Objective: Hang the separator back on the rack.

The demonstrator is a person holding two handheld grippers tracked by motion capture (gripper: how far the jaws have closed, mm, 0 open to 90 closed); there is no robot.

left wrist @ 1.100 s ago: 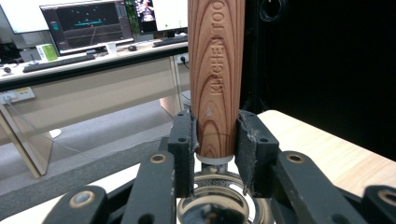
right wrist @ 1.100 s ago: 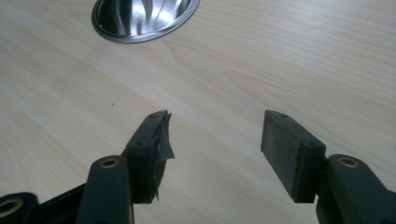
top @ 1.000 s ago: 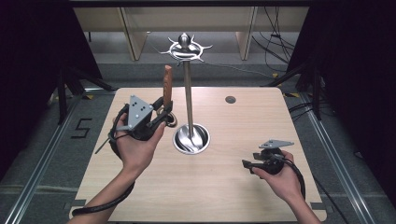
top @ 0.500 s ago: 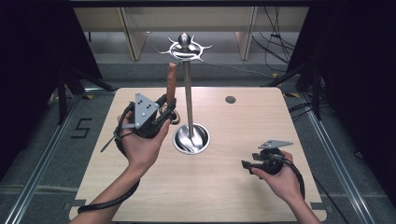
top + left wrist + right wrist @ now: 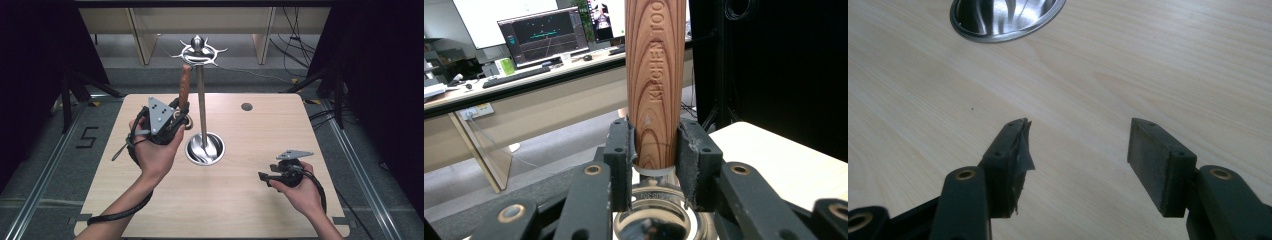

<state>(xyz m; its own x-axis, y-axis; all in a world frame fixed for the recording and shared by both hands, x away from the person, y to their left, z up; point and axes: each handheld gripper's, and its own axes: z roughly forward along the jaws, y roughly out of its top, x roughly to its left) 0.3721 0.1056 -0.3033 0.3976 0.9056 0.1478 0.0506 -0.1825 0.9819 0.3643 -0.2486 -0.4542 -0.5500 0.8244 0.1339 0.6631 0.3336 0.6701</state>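
Note:
A kitchen tool with a wooden handle (image 5: 185,85) stands upright in my left gripper (image 5: 181,112), which is shut on the handle's lower end (image 5: 655,75) just above its metal collar (image 5: 656,220). The handle's top reaches up beside the hooked crown (image 5: 198,50) of a steel utensil stand, just left of its pole (image 5: 202,105). The stand's round base (image 5: 205,149) sits mid-table. My right gripper (image 5: 262,176) rests low over the table's front right, open with nothing between its jaws (image 5: 1078,145); the base's rim (image 5: 1003,15) lies ahead of it.
A small dark round hole (image 5: 246,106) marks the light wooden table (image 5: 230,210) at the back right. Black cables trail from both grippers along the forearms. Beyond the table's far edge stand desk legs (image 5: 142,40), and a desk with monitors (image 5: 544,35).
My left gripper has carried the wooden-handled tool slightly up and to the right, closer to the stand's pole and crown. The right gripper has stayed where it was.

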